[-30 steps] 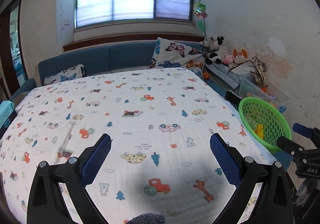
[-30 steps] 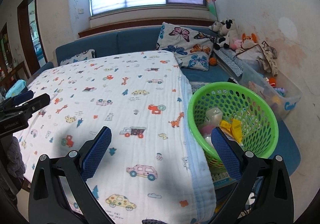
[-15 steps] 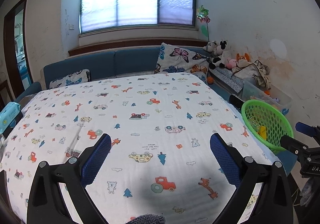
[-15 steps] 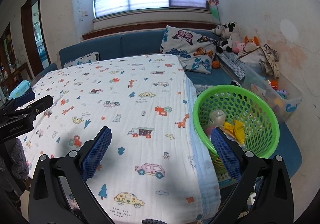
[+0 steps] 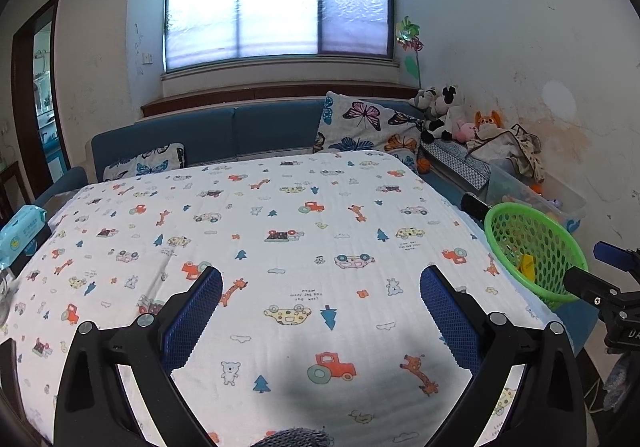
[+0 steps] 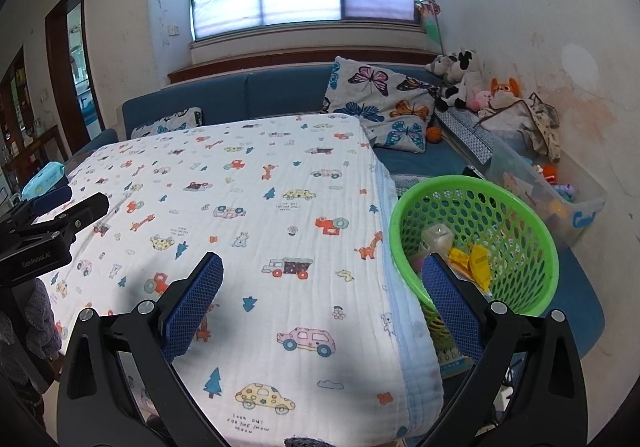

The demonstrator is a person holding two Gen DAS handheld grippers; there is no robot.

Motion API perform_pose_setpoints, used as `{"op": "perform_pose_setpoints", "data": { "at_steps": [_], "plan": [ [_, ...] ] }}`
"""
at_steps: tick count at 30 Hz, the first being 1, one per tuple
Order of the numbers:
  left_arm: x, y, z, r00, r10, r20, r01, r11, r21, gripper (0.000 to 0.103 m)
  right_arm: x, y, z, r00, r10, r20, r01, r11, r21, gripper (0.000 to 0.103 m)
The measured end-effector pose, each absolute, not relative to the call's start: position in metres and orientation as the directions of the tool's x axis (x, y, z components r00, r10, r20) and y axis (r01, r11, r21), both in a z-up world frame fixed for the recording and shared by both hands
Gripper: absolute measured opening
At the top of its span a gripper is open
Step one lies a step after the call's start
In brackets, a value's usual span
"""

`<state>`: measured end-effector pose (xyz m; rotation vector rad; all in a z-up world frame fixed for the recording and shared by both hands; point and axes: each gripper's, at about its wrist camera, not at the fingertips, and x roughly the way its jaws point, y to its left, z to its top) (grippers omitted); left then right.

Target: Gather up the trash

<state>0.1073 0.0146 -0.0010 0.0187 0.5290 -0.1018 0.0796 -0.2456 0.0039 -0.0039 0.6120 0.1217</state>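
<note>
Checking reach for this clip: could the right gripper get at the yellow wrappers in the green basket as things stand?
Probably yes. The right gripper is open and holds nothing, and the green basket sits just off its right finger, open-topped, with the yellow wrappers lying uncovered on top. Nothing blocks the way from above.

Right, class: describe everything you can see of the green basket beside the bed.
The green basket is round, apparently plastic, its wall pierced all over with small holes under a solid rim. It stands upright and open-topped on the blue cushion, close against the hanging edge of the cartoon-print blanket. Inside lie yellow wrappers, a pale translucent container and something pinkish, partly hidden. Neither gripper touches it.
</note>
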Motion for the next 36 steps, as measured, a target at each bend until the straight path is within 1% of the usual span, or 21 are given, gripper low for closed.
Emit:
{"op": "perform_pose_setpoints", "data": {
  "at_steps": [15,36],
  "plan": [
    [0.1033,0.0115,0.0039,0.868,-0.095,-0.487,0.103,0.995,-0.010,0.096,0.0786,-0.2460,0.0078,0.814,0.120,-0.568,-0.118,0.992,0.040,0.099],
    [0.1027,0.0101,0.0032,0.866,-0.094,-0.492,0.102,0.995,-0.011,0.096,0.0783,-0.2431,0.0109,0.814,0.123,-0.567,-0.120,0.992,0.043,0.099]
  ]
}}
